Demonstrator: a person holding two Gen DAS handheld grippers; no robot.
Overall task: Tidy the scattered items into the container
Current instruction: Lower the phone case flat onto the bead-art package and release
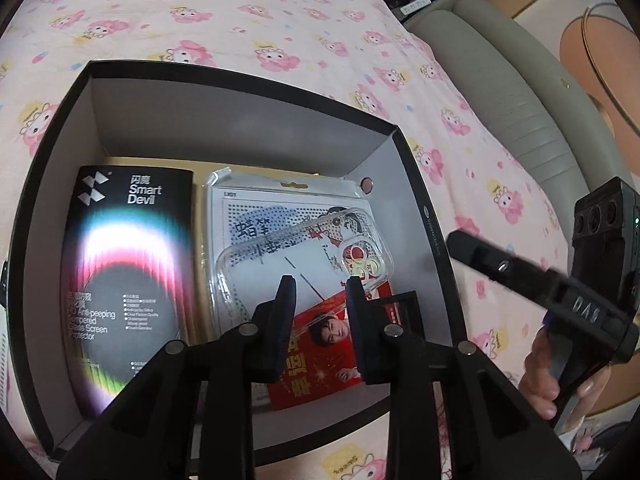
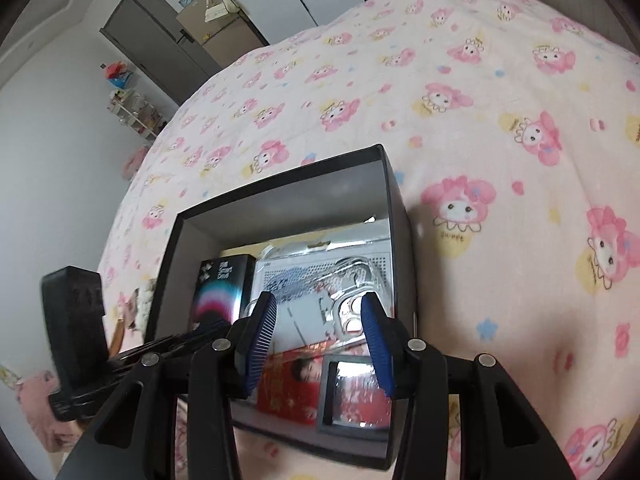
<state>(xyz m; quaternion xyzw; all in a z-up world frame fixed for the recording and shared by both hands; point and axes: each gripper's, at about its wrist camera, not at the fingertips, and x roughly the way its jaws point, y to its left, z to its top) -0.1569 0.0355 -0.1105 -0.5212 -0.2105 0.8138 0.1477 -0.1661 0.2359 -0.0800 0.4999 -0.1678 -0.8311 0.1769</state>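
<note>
A black cardboard box with pale grey inner walls (image 1: 76,128) is sitting open on a bed covered by a pink blanket printed with cartoon characters (image 1: 280,20); one print is carrying the word "Sweet". Inside the box, a black flat package (image 1: 124,280) is lying at the left, showing "Smart Devil", Chinese characters and "HD Anti-peeping Tempered Glass Screen Protector" over a rainbow arc. Just beside it, a clear plastic hang-pack with a dotted white card and blue Chinese characters (image 1: 256,208) is lying flat, and a transparent phone case with a cartoon print (image 1: 304,256) is resting on top of it. A red printed card showing a person and gold Chinese characters (image 1: 320,352) is lying nearest the front wall, partly under the case.

The left gripper (image 1: 320,284) is hovering over the case and the red card, its jaws standing apart with nothing pressed between them. The right gripper (image 2: 318,312) is hanging above the box's right half, jaws apart and gripping nothing; in the left wrist view its black body is reading "DAS", held by a hand (image 1: 560,380).
</note>
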